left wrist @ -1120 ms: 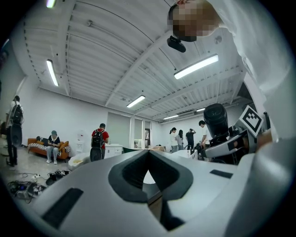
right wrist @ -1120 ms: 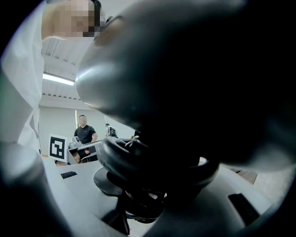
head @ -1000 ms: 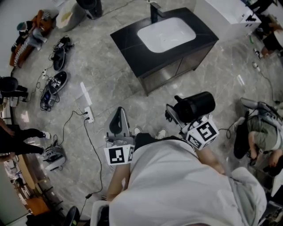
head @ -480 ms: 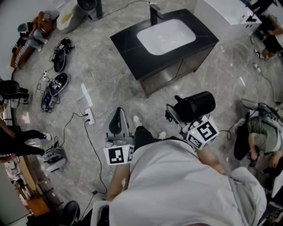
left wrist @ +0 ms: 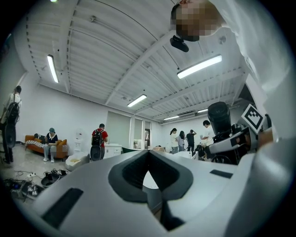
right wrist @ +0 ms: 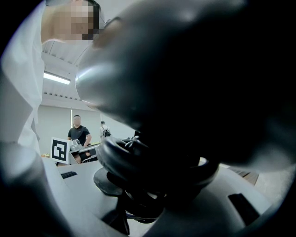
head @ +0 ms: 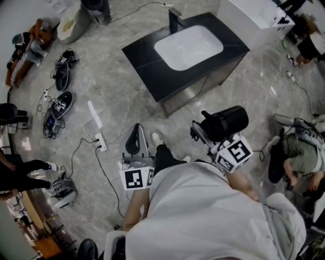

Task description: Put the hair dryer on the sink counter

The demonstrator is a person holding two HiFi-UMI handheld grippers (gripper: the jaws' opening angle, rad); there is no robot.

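Note:
The black hair dryer hangs in front of me, its handle clamped in my right gripper, which is shut on it. In the right gripper view the hair dryer fills most of the picture, its coiled cord bunched between the jaws of my right gripper. My left gripper is shut and holds nothing; in its own view the left gripper has its pads together. The black sink counter with a white basin and a dark faucet stands ahead on the grey floor.
Shoes, cables and a white power strip lie on the floor at the left. A person sits at the right. A white cabinet stands beyond the counter. More people stand or sit in the background.
Both grippers and the hair dryer have been carried toward the sink counter; a foot has stepped forward. The jaws stand as before.

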